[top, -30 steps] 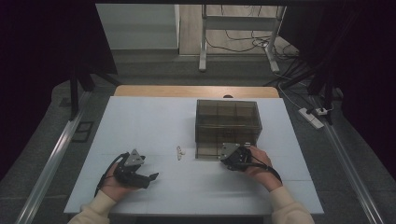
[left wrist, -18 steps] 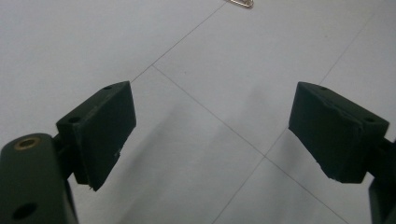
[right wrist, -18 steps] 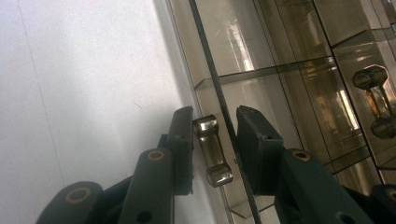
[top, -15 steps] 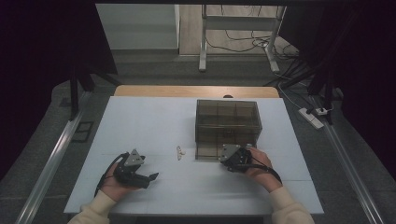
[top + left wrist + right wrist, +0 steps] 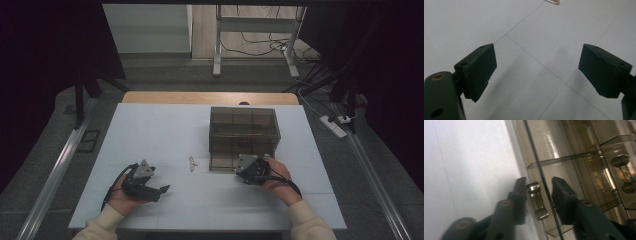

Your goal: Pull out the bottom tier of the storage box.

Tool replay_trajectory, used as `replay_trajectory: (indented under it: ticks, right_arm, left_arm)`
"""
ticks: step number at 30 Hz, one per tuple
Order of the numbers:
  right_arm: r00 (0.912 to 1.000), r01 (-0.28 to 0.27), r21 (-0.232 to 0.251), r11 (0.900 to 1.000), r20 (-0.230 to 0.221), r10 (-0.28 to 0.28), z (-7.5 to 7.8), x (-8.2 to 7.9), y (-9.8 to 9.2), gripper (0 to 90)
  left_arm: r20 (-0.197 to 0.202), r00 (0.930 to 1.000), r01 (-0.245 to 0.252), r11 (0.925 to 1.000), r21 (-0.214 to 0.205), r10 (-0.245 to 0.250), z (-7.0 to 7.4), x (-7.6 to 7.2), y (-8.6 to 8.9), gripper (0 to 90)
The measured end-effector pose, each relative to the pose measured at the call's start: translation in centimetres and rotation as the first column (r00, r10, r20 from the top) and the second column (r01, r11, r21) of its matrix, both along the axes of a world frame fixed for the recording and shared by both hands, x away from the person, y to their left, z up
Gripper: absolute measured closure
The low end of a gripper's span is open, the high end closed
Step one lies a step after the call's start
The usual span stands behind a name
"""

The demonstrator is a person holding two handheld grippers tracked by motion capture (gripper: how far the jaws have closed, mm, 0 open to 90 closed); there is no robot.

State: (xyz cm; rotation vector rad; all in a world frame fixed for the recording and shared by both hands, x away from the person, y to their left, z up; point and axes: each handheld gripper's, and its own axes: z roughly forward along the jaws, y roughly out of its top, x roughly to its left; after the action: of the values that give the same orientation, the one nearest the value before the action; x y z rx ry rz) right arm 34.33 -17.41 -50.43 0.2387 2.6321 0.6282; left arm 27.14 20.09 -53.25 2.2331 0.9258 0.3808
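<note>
A smoky transparent drawer box (image 5: 243, 131) stands on the white table (image 5: 165, 130), right of centre. My right gripper (image 5: 242, 166) is at the box's lower front. In the right gripper view its jaws (image 5: 539, 182) stand on either side of a small clear drawer handle (image 5: 537, 200), with a gap on the right side. These jaws have just been opening, and the handle is still between them. My left gripper (image 5: 162, 190) rests at the front left of the table. Its jaws (image 5: 536, 65) are wide open with nothing between them. A paper clip (image 5: 192, 162) lies between the two grippers.
Small metal pieces (image 5: 621, 172) sit in a drawer compartment inside the box. The paper clip (image 5: 552, 1) lies ahead of the left jaws. A wooden strip (image 5: 210, 97) borders the table's far edge. Cables and a metal frame (image 5: 250, 45) stand on the floor beyond.
</note>
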Motion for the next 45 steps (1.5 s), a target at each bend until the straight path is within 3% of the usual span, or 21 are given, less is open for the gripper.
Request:
replay_trajectory:
  ticks: [7, 15, 18, 25, 36, 45]
  right_arm:
    - [0.9979, 0.063, 0.124, 0.9903, -0.023, -0.06, 0.9, -0.1, -0.8, 46.8]
    - [0.9871, 0.156, 0.22, 0.9629, -0.071, -0.143, 1.0, -1.1, -2.7, 43.5]
    - [0.9803, 0.193, 0.266, 0.9444, -0.093, -0.175, 1.0, -1.5, -3.5, 43.1]
    - [0.9692, 0.244, 0.295, 0.9237, -0.105, -0.223, 0.8, -2.5, -5.4, 42.3]
    - [0.9448, 0.328, 0.347, 0.8787, -0.119, -0.305, 0.4, -4.5, -8.4, 41.3]
    - [0.9358, 0.352, 0.363, 0.8629, -0.115, -0.333, 0.2, -5.0, -9.6, 41.0]
  left_arm:
    - [0.0, 1.0, -0.004, 1.0, -0.003, 0.004, 0.0, 0.0, 0.0, 13.8]
    - [-0.001, 1.0, -0.004, 1.0, -0.006, 0.004, 0.0, 0.0, 0.0, 13.7]
    - [-0.001, 1.0, -0.005, 1.0, -0.004, 0.005, 0.0, 0.0, 0.0, 13.7]
    - [0.001, 1.0, -0.007, 1.0, -0.007, 0.007, 0.1, 0.0, 0.1, 13.7]
    - [-0.001, 0.9998, -0.018, 0.9993, -0.034, 0.018, 0.1, 0.1, 0.4, 13.7]
    - [0.006, 0.9998, -0.02, 0.999, -0.041, 0.02, 0.1, -0.2, 0.7, 13.8]
